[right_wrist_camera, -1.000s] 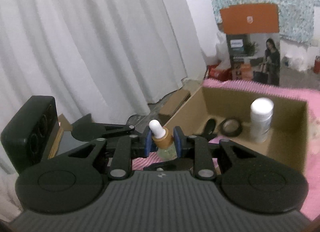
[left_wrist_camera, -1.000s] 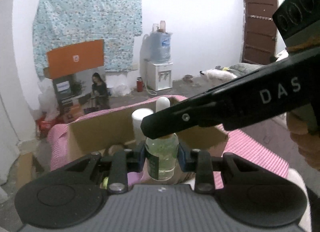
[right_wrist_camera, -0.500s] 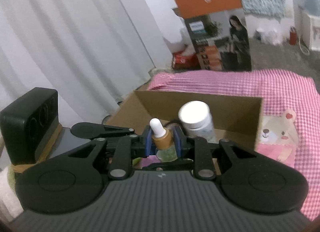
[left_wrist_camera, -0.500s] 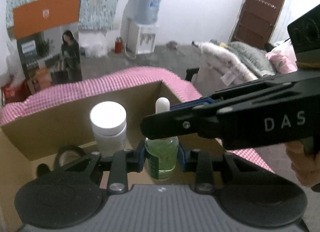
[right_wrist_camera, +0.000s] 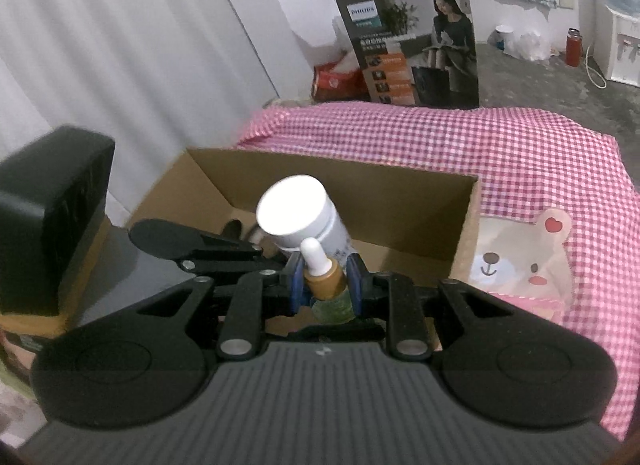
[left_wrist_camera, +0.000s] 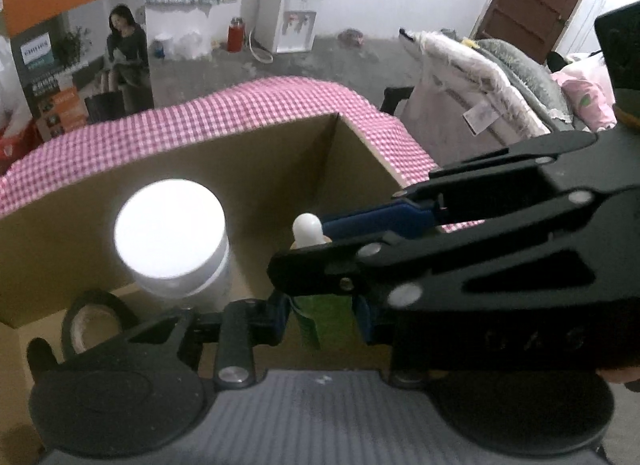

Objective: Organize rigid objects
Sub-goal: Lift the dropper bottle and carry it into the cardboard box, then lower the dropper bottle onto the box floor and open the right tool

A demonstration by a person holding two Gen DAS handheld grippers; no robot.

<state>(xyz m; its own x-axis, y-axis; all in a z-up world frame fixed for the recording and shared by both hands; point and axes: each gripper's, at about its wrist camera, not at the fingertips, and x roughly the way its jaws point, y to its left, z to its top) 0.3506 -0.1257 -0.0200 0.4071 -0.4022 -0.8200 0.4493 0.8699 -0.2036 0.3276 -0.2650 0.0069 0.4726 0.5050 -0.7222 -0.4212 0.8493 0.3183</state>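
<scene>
Both grippers hold one green glass dropper bottle (left_wrist_camera: 326, 315) with a tan collar and white bulb (right_wrist_camera: 324, 279). My left gripper (left_wrist_camera: 322, 321) is shut on its green body. My right gripper (right_wrist_camera: 325, 285) is shut on its tan collar and reaches in from the right in the left wrist view (left_wrist_camera: 440, 257). The bottle hangs upright over the open cardboard box (left_wrist_camera: 256, 169), close to a white-capped jar (left_wrist_camera: 172, 233) that stands inside, also seen in the right wrist view (right_wrist_camera: 296, 213).
A black tape roll (left_wrist_camera: 94, 321) lies on the box floor at the left. The box (right_wrist_camera: 360, 193) sits on a pink checked cloth (right_wrist_camera: 500, 153) with a bear print. A tall printed carton (right_wrist_camera: 416, 49) stands on the floor behind.
Both grippers have carried the dropper bottle forward and down over the box. The white-capped jar and box walls are now much closer. Both grips are unchanged.
</scene>
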